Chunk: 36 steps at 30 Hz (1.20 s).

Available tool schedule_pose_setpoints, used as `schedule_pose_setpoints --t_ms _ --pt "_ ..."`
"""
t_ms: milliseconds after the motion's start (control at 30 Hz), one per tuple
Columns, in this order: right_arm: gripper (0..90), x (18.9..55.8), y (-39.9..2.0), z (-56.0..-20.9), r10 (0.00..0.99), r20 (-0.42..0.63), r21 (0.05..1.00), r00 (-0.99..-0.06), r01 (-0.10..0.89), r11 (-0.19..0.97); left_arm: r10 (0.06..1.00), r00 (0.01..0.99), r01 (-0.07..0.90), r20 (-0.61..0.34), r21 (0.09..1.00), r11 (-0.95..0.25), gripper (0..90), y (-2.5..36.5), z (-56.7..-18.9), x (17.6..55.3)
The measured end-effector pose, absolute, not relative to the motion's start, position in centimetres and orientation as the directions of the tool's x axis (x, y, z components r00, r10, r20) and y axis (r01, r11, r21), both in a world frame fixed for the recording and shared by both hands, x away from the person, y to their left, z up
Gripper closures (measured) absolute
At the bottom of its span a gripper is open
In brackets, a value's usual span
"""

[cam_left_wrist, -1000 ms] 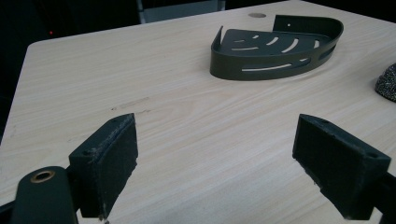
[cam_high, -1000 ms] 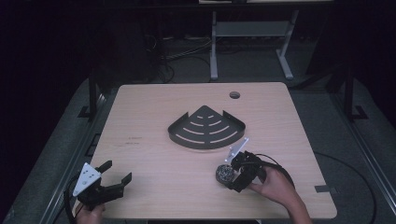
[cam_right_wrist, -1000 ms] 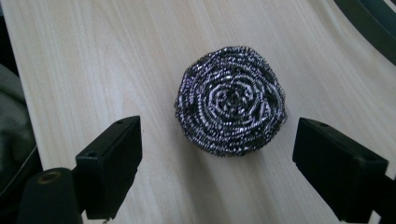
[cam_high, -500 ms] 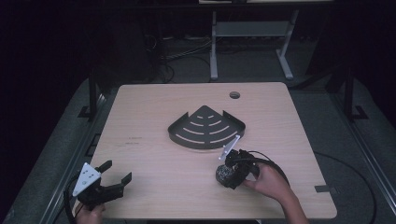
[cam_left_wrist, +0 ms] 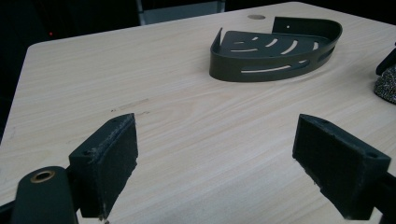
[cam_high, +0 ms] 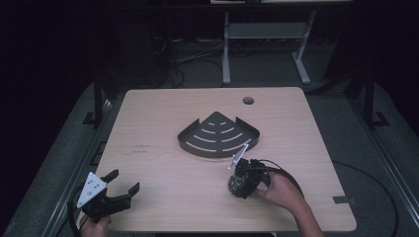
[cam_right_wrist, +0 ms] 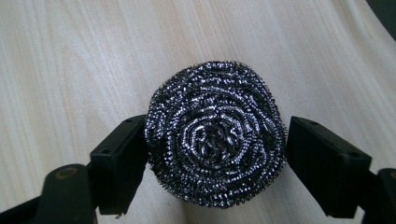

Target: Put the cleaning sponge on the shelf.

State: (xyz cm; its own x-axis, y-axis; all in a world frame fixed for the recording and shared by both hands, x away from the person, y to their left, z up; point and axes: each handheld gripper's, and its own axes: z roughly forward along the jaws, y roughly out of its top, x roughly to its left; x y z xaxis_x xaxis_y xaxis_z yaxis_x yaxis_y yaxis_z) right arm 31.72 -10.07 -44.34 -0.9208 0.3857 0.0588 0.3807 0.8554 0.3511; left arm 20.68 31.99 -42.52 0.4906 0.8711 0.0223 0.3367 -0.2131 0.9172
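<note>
A round steel wool scourer [cam_right_wrist: 215, 140] lies on the wooden table [cam_high: 163, 113], to the right of the middle near the front. My right gripper [cam_right_wrist: 217, 125] points down over it, and its jaws have just been closing. Both pads [cam_right_wrist: 119, 163] now rest against the scourer's sides. In the high view the scourer [cam_high: 238, 184] sits under that gripper [cam_high: 242, 178], held by a hand. My left gripper [cam_high: 123, 181] hovers at the front left corner, jaws wide apart over bare wood [cam_left_wrist: 215, 135]. The scourer's edge [cam_left_wrist: 386, 86] shows at the right in the left gripper view.
A dark quarter-round slotted corner shelf [cam_high: 217, 136] lies at the table's middle, just behind the scourer; it is also in the left gripper view [cam_left_wrist: 275, 46]. A cable hole [cam_high: 248, 100] sits near the far edge. A black cable [cam_high: 284, 173] loops from the right gripper.
The right gripper has come down and slightly left over the scourer, and its jaws now stand against it. The left gripper has kept still.
</note>
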Motion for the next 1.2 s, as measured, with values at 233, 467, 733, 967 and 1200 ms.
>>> schedule_pose_setpoints --t_ms 233,467,733,967,1200 --pt "30.2 31.7 -9.8 -44.4 0.374 0.054 0.348 -0.926 0.369 0.862 0.871 0.49 0.335 0.022 0.918 -0.211 13.3 32.0 -42.5 20.7" --pt "32.9 31.5 -9.8 -44.2 0.363 0.048 0.352 -0.931 0.356 0.866 0.873 0.488 0.336 0.021 0.918 -0.21 13.4 32.0 -42.5 20.6" --pt "33.6 31.4 -9.7 -43.3 0.346 0.036 0.362 -0.938 0.335 0.87 0.873 0.488 0.339 0.023 0.916 -0.214 13.4 32.0 -42.5 20.7" --pt "33.7 31.6 -9.6 -42.3 0.332 0.047 0.366 -0.942 0.325 0.872 0.871 0.49 0.336 0.023 0.917 -0.213 13.3 32.0 -42.5 20.7" --pt "33.7 31.8 -9.8 -41.4 0.323 0.057 0.385 -0.945 0.319 0.866 0.872 0.49 0.338 0.02 0.917 -0.211 13.4 31.9 -42.6 20.7"
